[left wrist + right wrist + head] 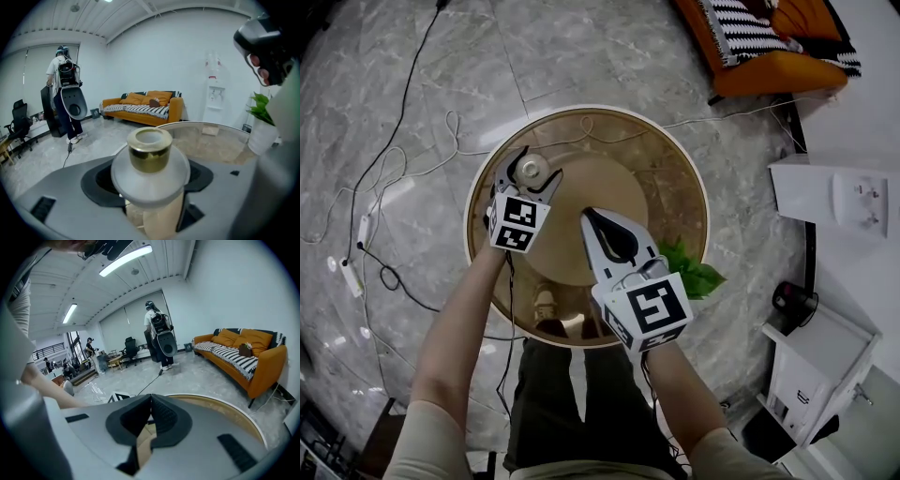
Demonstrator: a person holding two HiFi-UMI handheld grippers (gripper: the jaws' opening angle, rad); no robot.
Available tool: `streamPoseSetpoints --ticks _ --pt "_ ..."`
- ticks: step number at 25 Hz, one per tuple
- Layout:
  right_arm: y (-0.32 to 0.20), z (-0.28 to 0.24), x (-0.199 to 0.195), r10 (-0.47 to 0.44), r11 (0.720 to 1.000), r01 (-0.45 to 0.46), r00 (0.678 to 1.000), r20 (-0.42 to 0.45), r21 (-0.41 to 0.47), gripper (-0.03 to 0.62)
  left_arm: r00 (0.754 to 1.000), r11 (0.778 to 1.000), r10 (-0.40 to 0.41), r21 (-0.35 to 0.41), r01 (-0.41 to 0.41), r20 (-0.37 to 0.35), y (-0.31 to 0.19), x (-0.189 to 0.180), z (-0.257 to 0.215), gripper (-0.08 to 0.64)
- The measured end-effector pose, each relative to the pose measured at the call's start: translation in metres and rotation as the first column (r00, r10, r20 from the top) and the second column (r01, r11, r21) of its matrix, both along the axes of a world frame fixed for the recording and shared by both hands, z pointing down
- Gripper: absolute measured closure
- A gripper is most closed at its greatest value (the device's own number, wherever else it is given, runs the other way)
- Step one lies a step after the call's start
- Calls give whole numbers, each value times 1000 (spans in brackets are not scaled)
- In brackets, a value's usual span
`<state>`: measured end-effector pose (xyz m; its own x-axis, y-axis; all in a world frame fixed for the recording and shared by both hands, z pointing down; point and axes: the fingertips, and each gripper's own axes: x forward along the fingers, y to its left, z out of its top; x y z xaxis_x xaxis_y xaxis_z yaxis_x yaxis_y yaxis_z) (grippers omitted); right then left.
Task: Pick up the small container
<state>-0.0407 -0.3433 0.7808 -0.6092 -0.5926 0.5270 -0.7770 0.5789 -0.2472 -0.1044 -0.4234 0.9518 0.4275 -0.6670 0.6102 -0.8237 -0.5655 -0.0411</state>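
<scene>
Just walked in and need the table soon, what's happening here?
A person holds a gripper in each hand over the round glass table. The left gripper has the small container, gold-topped, between its wide jaws; whether they press on it I cannot tell. The right gripper hangs over the table, jaws together and empty.

I see a bright room. Long ceiling lights (125,259) shine from above, and the marble floor (609,56) has a soft shine. All three views bend near their dark edges. The close container (150,154) looks blurry, maybe because it is too near.
</scene>
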Motion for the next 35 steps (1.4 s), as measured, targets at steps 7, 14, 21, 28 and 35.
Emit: streamPoseSetpoints --ticks 7,14,21,28,35 --pt "1 -13 3 5 1000 -5 1000 -28 -4 595 996 998 52 -44 -49 78 9 -3 -6 227" --pt "-4 -78 12 24 1000 -23 999 -26 13 595 998 997 55 -55 -54 18 19 -2 -85 227" --pt "5 -187 16 35 997 -35 999 -3 73 595 996 996 86 -31 -85 34 37 -12 -209 227" --pt "29 -310 23 -2 985 -3 1000 24 172 595 993 992 116 34 -118 35 67 -8 -345 227" --pt "80 -414 26 -62 963 45 996 57 265 595 991 986 135 93 -135 2 117 4 -463 227"
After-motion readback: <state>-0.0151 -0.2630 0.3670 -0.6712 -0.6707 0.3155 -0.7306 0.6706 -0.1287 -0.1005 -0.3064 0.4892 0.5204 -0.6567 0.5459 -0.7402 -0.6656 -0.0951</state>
